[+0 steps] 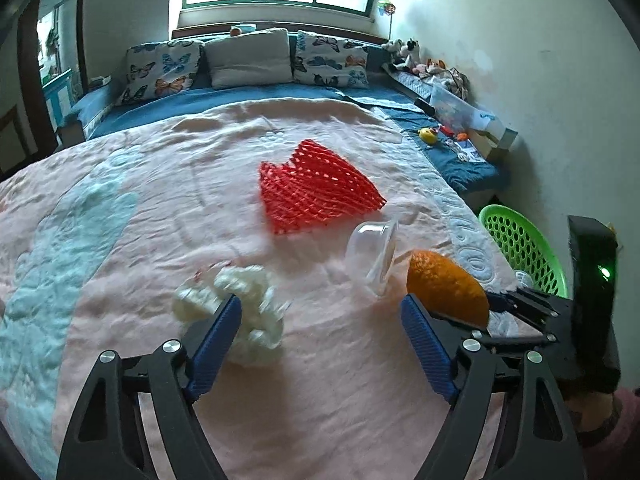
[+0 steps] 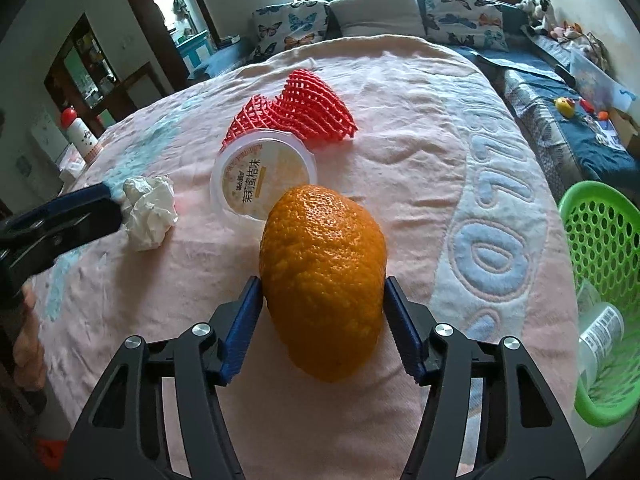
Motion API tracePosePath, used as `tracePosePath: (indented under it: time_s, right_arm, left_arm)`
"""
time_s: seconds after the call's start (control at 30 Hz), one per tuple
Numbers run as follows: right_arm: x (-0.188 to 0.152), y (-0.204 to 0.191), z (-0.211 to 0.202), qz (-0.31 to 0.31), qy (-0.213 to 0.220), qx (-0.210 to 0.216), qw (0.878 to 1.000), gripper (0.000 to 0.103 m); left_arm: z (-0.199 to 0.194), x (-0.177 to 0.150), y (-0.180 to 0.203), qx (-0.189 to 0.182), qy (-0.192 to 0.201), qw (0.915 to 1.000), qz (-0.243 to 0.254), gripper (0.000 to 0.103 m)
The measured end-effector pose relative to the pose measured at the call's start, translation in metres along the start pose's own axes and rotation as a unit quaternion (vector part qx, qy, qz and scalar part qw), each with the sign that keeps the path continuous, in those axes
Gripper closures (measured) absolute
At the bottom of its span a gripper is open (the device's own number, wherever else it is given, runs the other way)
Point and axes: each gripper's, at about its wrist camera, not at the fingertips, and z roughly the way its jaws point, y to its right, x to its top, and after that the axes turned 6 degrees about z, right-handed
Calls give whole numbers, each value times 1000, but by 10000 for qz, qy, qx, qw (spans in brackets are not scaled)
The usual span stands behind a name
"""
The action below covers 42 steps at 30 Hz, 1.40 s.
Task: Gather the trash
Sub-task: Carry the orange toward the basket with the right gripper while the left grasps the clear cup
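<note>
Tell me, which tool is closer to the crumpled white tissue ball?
Left. The left tool has one finger beside the crumpled white tissue ball; the right tool sits apart from it, clamped on the orange fruit.

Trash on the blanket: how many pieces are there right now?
4: orange peel between the right gripper's fingers, crumpled tissue by the left gripper, plastic cup, red foam net behind. More may be hidden.

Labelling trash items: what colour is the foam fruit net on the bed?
Red foam fruit net, clearest in the left wrist view.
</note>
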Motion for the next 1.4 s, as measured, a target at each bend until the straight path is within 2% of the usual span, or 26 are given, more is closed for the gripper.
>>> tracePosePath:
  time_s: [0.3, 0.53, 0.7, 0.87, 0.93, 1.2, 1.27, 1.4]
  right_arm:
    - [-9, 11, -15, 68, 59, 36, 10000, 43]
    - [-17, 21, -20, 83, -11, 22, 10000, 42]
    - [-21, 20, -22, -50, 0, -25, 10000, 31]
    - [-20, 12, -26, -301, 187, -276, 9990, 19]
    - [-18, 13, -26, -290, 198, -297, 9989, 18]
    - [-11, 10, -16, -369, 148, -276, 9988, 18]
    - [-10, 9, -13, -353, 109, -235, 9990, 26]
    - [-9, 8, -13, -313, 93, -195, 9993, 29]
  left_arm:
    - [26, 14, 17, -86, -149, 9997, 197, 28]
    - [45, 27, 22, -270, -261, 9992, 155, 28]
    - [54, 31, 25, -283, -311, 9990, 181, 28]
    - [59, 31, 24, -320, -359, 9987, 146, 28]
    - [61, 30, 22, -324, -379, 9987, 128, 28]
    - [70, 31, 21, -326, -447, 9984, 130, 28]
    - [72, 31, 22, -338, -464, 9982, 152, 28]
    - [77, 33, 24, -377, -486, 9979, 198, 31]
